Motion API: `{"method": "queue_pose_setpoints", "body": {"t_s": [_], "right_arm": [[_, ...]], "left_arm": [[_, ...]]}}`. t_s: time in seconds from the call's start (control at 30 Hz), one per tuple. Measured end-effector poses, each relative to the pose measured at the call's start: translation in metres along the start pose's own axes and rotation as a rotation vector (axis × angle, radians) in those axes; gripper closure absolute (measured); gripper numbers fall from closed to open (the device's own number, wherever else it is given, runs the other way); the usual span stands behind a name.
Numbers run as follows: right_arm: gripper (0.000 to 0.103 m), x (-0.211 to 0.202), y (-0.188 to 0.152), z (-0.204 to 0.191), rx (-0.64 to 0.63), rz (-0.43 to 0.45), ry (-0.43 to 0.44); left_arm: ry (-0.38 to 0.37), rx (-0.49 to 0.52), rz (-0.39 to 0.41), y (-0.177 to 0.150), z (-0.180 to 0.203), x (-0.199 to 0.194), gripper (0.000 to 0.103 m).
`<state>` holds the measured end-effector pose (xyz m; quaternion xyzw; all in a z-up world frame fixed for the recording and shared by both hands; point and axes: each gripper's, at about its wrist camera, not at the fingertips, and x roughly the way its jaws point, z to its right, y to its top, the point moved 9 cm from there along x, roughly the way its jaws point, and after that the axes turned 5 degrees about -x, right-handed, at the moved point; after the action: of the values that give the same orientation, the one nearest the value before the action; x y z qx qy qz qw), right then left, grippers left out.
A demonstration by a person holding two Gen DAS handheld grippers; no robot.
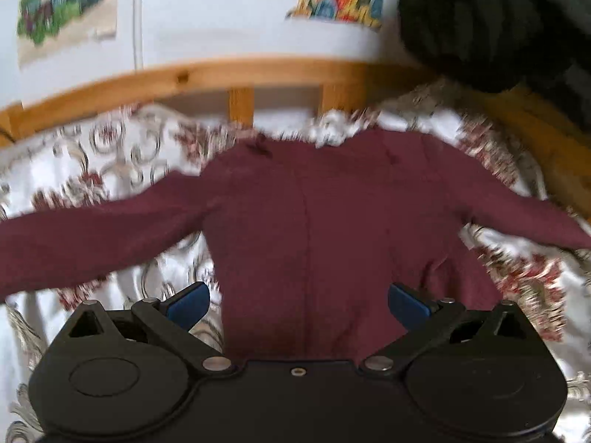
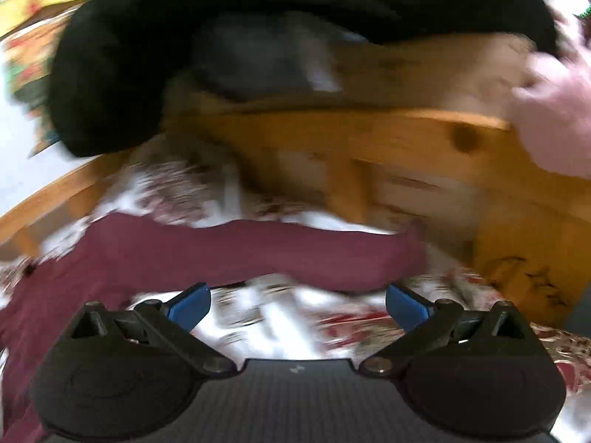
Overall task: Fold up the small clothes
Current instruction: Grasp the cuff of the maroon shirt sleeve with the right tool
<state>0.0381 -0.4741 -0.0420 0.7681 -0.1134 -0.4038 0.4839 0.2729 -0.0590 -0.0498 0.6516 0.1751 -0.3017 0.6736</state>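
A small maroon long-sleeved top (image 1: 314, 229) lies flat on the flowered bedspread (image 1: 110, 155), sleeves spread out to both sides. My left gripper (image 1: 297, 304) hovers over its lower hem, open, with the blue fingertips (image 1: 188, 304) wide apart and nothing between them. In the right wrist view the same top (image 2: 110, 258) shows at the left, its right sleeve (image 2: 295, 254) stretching across the middle. My right gripper (image 2: 297, 304) is open just below that sleeve's cuff end, over the bedspread (image 2: 280, 328). Both views are blurred by motion.
A wooden bed rail (image 1: 221, 77) runs behind the bedspread, and a wooden footboard (image 2: 369, 140) closes the right side. A black garment (image 1: 491, 22) hangs over that corner, with pinkish cloth (image 2: 554, 118) beside it. Pictures (image 1: 62, 7) hang on the white wall.
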Motion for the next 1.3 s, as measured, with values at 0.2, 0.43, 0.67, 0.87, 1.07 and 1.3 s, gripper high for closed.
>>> {"method": "queue_pose_setpoints", "body": {"t_s": [0.2,0.43,0.67,0.87,1.07,1.3], "right_arm": [[0.0,0.035,0.001,0.042,0.168,-0.012,-0.065],[0.027,0.076,-0.007,0.064,0.292,-0.089,-0.192],[0.081,0.088,-0.006,0.064,0.255,-0.086,-0.315],[0.093,0.061,0.021,0.009,-0.017,0.08,-0.319],[0.094,0.018,0.048,-0.122,-0.377,0.282,-0.09],[0.095,-0.02,0.018,-0.306,-0.779,0.388,0.264]], "left_arm": [[0.042,-0.06,-0.085,-0.02,-0.03,0.031,0.001],[0.042,-0.094,-0.127,-0.035,-0.054,0.042,0.001],[0.026,-0.12,-0.14,-0.037,-0.062,0.05,0.001],[0.03,-0.097,-0.141,-0.031,-0.067,0.054,0.001],[0.006,-0.099,-0.128,-0.025,-0.068,0.054,0.001],[0.013,-0.157,-0.109,-0.014,-0.087,0.047,0.001]]}}
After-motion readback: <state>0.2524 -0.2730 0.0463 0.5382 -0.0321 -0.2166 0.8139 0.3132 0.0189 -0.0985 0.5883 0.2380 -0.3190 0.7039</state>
